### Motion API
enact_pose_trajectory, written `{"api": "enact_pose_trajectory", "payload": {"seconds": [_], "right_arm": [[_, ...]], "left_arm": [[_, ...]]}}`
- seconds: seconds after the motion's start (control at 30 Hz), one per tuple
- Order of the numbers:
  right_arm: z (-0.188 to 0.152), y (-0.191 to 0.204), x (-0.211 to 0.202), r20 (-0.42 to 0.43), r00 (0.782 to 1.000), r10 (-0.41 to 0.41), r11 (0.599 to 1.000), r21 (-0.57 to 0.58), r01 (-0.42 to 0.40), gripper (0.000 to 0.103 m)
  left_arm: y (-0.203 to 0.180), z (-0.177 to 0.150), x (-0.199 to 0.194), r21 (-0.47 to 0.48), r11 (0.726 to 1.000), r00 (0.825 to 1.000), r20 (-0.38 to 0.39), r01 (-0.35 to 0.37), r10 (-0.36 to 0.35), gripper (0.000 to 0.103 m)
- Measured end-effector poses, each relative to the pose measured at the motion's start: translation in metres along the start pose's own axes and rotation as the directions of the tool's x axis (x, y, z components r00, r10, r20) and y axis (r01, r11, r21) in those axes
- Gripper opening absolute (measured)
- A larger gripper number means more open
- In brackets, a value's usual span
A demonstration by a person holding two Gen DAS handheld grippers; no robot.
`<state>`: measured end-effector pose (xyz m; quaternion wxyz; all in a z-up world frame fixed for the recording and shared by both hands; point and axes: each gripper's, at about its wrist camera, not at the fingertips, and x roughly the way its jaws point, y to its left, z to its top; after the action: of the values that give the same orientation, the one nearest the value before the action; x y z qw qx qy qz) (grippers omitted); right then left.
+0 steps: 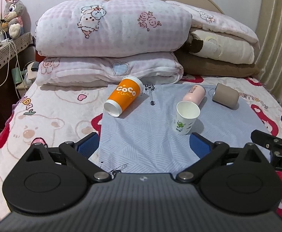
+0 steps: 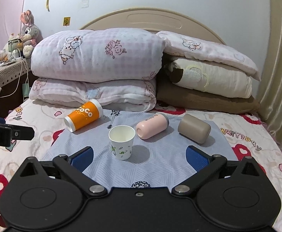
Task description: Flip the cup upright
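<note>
Cup, white paper, apparently upright, mouth open.

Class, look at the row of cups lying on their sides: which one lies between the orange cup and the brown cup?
The pink cup lies between the orange cup and the brown cup, clearest in the right wrist view.

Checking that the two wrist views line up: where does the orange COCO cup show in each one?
Left wrist: the orange COCO cup lies on its side left of centre, at the far left edge of the grey-blue cloth.
Right wrist: the orange COCO cup lies on its side in the left part, its open end pointing left.
Shared landmark: the upright white paper cup, nearer the camera and to the cup's right in both.
</note>
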<state>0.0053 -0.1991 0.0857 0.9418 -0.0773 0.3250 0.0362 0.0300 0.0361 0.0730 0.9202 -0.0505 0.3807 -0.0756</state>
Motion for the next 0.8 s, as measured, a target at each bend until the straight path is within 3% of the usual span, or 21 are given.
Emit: {"api": "enact_pose_trajectory", "payload": {"seconds": [0.27, 0.8], "right_arm": [[0.002, 0.003, 0.001, -0.011, 1.000, 0.004, 1.000, 0.012, -0.004, 0.103], [-0.004, -0.006, 0.011, -0.031, 0.999, -0.024, 0.997, 0.067, 0.026, 0.103]], "left_arm": [[-0.001, -0.002, 0.000, 0.014, 0.999, 0.999, 0.001, -0.041, 0.041, 0.102], [0.000, -0.007, 0.007, 0.034, 0.999, 0.999, 0.013, -0.039, 0.039, 0.102]]}}
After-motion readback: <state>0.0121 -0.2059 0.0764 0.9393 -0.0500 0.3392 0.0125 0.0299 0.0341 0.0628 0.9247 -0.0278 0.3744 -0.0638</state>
